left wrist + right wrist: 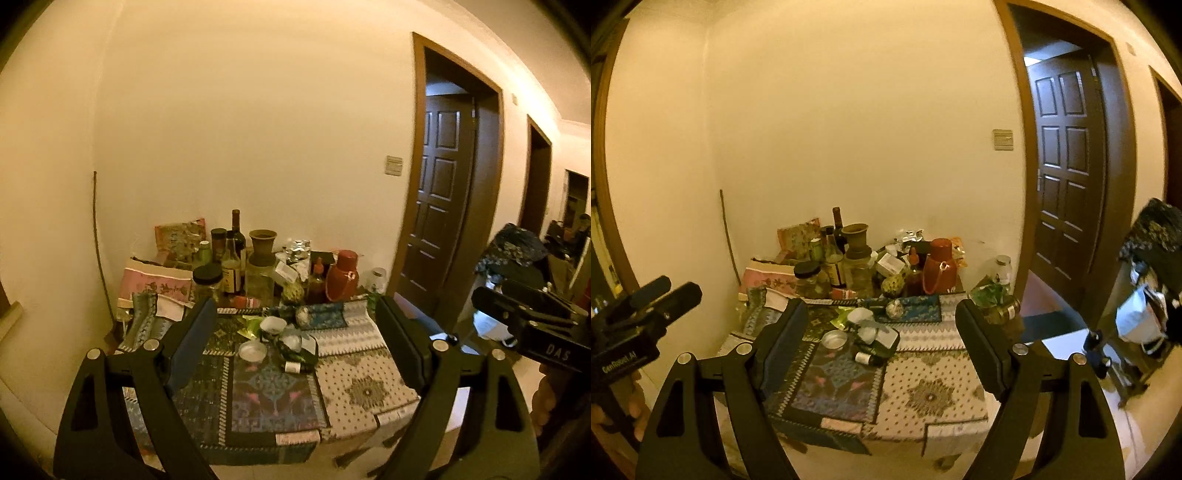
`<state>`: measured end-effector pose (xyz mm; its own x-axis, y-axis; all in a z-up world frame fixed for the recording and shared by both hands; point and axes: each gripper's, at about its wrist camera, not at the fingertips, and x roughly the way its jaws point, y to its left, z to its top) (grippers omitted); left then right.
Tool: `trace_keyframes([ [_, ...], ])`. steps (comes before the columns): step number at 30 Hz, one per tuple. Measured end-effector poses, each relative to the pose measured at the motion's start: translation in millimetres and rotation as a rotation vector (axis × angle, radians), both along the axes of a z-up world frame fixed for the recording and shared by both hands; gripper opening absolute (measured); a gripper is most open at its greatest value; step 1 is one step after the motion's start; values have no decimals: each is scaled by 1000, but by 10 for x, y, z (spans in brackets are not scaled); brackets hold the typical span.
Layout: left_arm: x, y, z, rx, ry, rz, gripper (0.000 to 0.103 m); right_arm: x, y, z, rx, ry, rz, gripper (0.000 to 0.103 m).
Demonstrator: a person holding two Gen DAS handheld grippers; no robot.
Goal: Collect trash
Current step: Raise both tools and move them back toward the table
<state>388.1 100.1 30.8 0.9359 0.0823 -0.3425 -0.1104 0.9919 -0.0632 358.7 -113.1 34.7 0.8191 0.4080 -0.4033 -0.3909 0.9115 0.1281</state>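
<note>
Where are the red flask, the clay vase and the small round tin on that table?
Red flask (343, 275), left wrist view: middle of its body.
Clay vase (263, 245), left wrist view: its neck.
Small round tin (834, 339), right wrist view: its open top.

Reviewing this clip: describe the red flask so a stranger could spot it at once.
Start at the cloth-covered table standing against the cream wall. Along its back edge stands a crowd of bottles and jars. The red flask is at the right end of that row, the only solid red, rounded vessel, with a looped strap hanging down its front.
</note>
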Motion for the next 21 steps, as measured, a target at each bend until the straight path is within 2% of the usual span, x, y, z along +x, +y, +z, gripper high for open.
trace_keyframes([
  [2,149,-14,-41,-5,12,24,87,146,-1,-31,-14,8,13,81],
  [4,290,-35,-94,-10,33,48,87,269,-5,-70,-20,20,28,95],
  [6,406,-37,-154,-13,52,73,87,377,-21,-112,-14,28,40,100],
  [15,833,179,-459,-54,152,143,88,854,193,-372,-42,137,104,101],
  [21,1153,517,-667,-63,202,136,87,1085,480,-588,-76,200,99,101],
])
